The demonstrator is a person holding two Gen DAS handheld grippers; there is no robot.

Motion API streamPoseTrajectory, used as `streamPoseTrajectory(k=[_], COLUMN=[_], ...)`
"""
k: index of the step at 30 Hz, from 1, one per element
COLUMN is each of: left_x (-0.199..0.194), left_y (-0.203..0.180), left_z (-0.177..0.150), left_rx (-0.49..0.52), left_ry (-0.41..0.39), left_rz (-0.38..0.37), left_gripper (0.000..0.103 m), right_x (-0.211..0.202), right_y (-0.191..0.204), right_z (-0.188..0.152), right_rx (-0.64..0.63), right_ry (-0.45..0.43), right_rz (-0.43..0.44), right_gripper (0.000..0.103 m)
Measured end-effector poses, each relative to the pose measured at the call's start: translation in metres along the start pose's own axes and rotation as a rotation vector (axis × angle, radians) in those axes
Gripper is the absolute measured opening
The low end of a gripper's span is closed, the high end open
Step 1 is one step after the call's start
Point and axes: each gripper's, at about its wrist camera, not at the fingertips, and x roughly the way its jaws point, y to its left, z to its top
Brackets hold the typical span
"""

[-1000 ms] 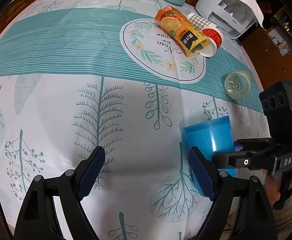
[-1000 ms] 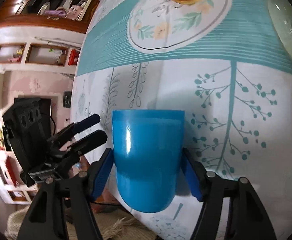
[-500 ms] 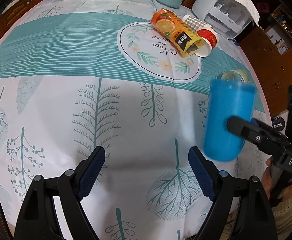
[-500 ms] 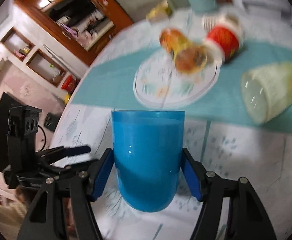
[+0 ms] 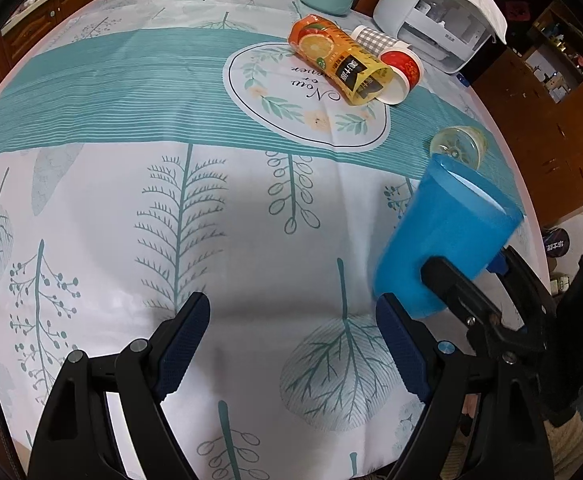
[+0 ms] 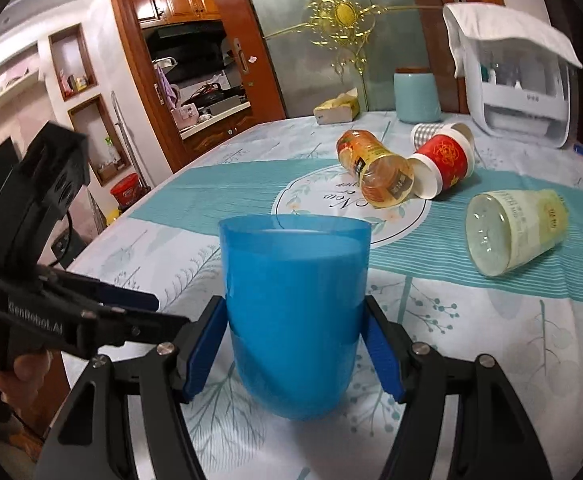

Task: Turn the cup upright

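Blue cup (image 6: pixel 293 312) is pinched mouth-up by the right gripper (image 6: pixel 295 350) above the tablecloth (image 5: pixel 131 160); the left gripper (image 5: pixel 291 344) is held spread, empty.

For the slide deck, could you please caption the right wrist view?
Right tool grips the translucent blue plastic cup, mouth up, above the leaf-print tablecloth.
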Motion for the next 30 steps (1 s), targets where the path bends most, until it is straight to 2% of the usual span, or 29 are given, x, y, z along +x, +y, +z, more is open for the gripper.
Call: streamPoseTrajectory(k=[5, 9, 11, 21, 30], left_x=[-0.007, -0.015, -0.017, -0.03, -0.047], left_y=[-0.008, -0.015, -0.017, -0.011, -0.04], left_z=[-0.013, -0.025, -0.03, -0.043, -0.061], left_rx=[0.034, 0.075, 0.086, 0.015, 0.056], left_ry=[-0.049, -0.117, -0.134, -0.176, -0.232], left_rz=[0.054, 0.138, 0.157, 0.162, 0.209], left_gripper=[0.084, 0.084, 0.084, 0.084, 0.086], right_x=[-0.011, -0.017, -0.019, -0.033, -0.069], right_y=[0.007, 0.019, 0.024, 0.027, 0.028], right_z=[-0.012, -0.021, -0.024, -0.023, -0.02], right_rx=[-0.03, -0.096, -0.115, -0.072, 0.013], right_ry=[-0.008, -0.012, -0.015, -0.026, 0.035], right_rz=[-0.029, -0.07, -0.09, -0.109, -0.127], right_gripper=[0.067, 0.067, 0.067, 0.072, 0.073])
